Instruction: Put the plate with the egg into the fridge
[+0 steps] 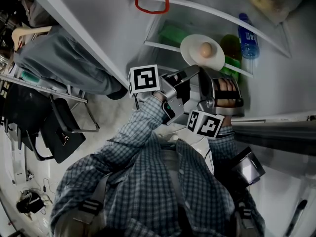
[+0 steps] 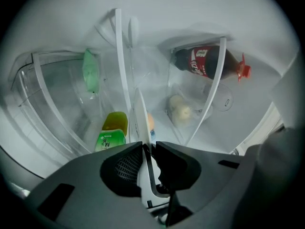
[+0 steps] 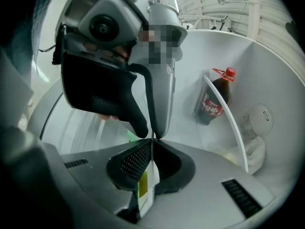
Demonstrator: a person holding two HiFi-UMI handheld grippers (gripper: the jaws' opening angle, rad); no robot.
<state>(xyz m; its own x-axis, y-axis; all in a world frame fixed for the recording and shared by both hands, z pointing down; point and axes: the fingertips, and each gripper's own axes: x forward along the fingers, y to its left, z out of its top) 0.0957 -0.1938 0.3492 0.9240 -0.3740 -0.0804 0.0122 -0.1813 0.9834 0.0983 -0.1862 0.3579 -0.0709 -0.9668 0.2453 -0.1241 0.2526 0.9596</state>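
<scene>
A white plate (image 1: 193,58) with a brown egg (image 1: 206,49) on it hangs level in front of the open fridge's shelves. My left gripper (image 1: 193,70) is shut on the plate's near-left rim. My right gripper (image 1: 220,74) is shut on its near-right rim. In the left gripper view the plate (image 2: 140,113) runs edge-on out of the shut jaws of the left gripper (image 2: 148,149), and the egg (image 2: 150,123) peeks over it. In the right gripper view a thin white rim sits pinched in the right gripper (image 3: 152,146), with the left gripper's jaws just above it.
A green bottle (image 1: 231,46) and a blue bottle (image 1: 247,36) stand just beyond the plate. A cola bottle (image 2: 209,63) lies in a clear-railed shelf, a green tea bottle (image 2: 112,132) and a green packet (image 2: 90,70) to its left. A black chair (image 1: 59,127) stands at left.
</scene>
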